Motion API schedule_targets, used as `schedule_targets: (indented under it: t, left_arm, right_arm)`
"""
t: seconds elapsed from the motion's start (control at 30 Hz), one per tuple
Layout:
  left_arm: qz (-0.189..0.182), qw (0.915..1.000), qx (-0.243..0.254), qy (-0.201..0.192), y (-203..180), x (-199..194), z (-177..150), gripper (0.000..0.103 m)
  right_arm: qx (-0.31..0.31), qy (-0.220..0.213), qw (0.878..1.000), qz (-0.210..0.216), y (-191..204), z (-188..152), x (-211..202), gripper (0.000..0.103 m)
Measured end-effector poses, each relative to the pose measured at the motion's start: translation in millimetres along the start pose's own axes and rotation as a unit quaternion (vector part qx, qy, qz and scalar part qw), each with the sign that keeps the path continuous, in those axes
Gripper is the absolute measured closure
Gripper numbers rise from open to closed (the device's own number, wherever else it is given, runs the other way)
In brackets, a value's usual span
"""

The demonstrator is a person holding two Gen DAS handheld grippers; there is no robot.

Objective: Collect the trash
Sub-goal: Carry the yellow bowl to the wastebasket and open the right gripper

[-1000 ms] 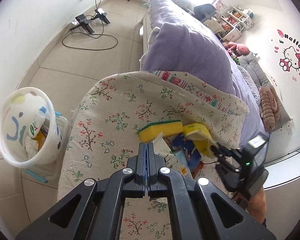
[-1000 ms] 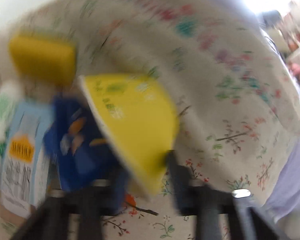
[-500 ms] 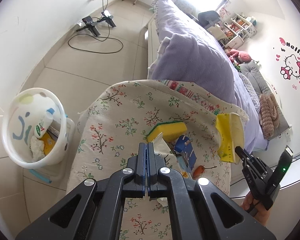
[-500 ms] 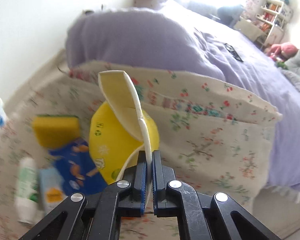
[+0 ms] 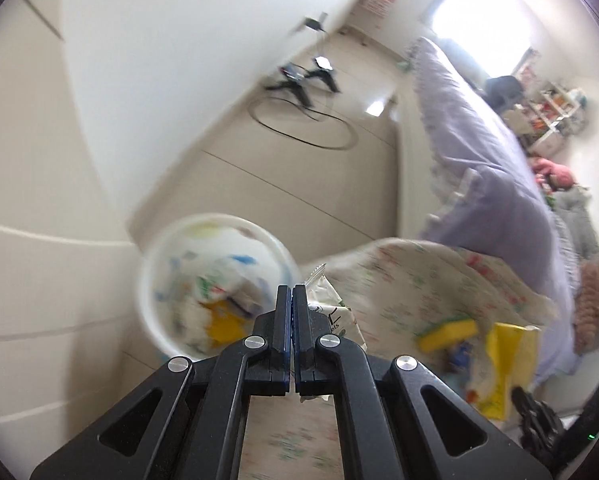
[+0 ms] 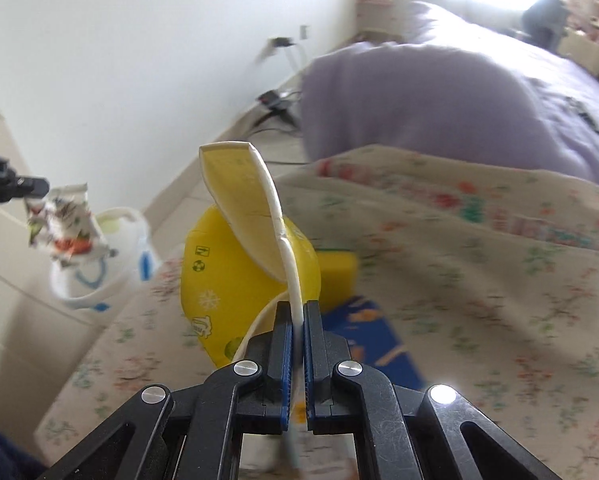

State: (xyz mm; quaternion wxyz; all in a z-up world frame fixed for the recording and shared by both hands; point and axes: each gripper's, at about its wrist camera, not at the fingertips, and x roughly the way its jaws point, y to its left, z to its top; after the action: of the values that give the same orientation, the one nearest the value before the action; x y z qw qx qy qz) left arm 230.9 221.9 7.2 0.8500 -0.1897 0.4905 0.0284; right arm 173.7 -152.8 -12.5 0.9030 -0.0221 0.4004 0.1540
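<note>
1. Left gripper [image 5: 291,292]: jaws clamped on the crumpled wrapper [image 6: 61,224]; the white bin [image 5: 215,284] sits just beyond and left of them, so centre over its rim before opening.
2. Right gripper [image 6: 298,312]: jaws pinch the yellow carton [image 6: 255,256], lifted off the table [image 6: 479,280]; bin it after the wrapper.

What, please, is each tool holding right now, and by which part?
Left tool: crumpled white wrapper, pinched at its top edge. Right tool: yellow carton, by its torn flap's white edge.
</note>
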Motion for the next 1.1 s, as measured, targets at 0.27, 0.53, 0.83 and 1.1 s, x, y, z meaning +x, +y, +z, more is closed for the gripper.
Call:
schedule_targets:
  t: [0.27,0.53,0.83,1.1]
  left_arm:
    - [0.099,0.9944,0.021,0.031,33.8,39.8,12.9,0.103]
    - [0.117,0.9912,0.016,0.06,38.1,45.4,13.3,0.096]
    - [0.084,0.9962,-0.018,-0.014,39.6,-7.6,21.9,0.062]
    - [0.079,0.9952,-0.056,-0.013,61.8,-7.7,29.7,0.06]
  right_arm:
    - [0.006,0.014,0.998,0.062,55.1,13.8,34.7,0.102]
    - [0.018,0.019,0.995,0.098,101.9,23.1,71.4,0.101]
    - [0.025,0.039,0.99,0.132,170.4,44.8,138.9,0.1]
    - [0.047,0.097,0.974,0.198,219.3,45.5,193.6,0.056]
